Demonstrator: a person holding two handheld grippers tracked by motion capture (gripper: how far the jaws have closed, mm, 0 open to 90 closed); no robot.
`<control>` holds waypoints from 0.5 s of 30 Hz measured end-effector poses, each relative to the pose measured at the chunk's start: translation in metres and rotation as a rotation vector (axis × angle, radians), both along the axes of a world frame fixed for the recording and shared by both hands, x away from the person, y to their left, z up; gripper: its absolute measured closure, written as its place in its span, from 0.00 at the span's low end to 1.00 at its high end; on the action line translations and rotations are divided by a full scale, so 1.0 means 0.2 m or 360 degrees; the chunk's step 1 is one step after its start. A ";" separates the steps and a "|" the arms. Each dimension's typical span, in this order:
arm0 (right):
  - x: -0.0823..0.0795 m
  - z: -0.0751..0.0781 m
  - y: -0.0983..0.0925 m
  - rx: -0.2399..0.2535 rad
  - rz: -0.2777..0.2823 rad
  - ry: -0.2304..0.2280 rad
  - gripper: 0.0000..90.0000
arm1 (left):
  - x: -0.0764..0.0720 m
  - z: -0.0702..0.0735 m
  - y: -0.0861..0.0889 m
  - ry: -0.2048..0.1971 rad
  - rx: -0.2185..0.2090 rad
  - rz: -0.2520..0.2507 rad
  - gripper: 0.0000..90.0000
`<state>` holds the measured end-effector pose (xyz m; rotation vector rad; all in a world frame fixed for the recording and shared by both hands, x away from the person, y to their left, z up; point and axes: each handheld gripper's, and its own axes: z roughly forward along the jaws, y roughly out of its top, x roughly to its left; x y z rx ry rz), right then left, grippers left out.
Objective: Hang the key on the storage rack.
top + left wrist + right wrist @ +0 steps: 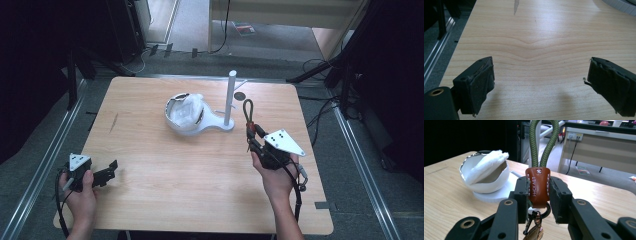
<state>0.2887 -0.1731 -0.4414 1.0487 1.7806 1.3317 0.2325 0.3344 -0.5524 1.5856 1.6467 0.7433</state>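
Observation:
My right gripper is shut on a keychain strap: a brown leather tab with an olive-green cord loop rising from it and a metal ring with a clip hanging below. It is held above the table, right of a white stand made of an upright post on a flat base. A white bowl-shaped holder with white padding sits on that base. My left gripper rests open near the table's front left corner, nothing between its jaws.
The wooden table has metal rails along both sides. A small dark disc lies behind the stand. Cables and dark equipment legs stand on the floor beyond the far edge.

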 end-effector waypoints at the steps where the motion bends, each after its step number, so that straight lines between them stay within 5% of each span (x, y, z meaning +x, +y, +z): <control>1: 0.01 -0.01 0.01 -0.0005 0.0001 0.0004 0.79 | 0.00 0.00 0.00 0.0001 0.0000 -0.0001 0.09; 15: 0.10 -0.10 0.08 -0.0005 0.0013 0.0076 0.79 | 0.00 0.00 0.00 0.0003 -0.0005 -0.0001 0.09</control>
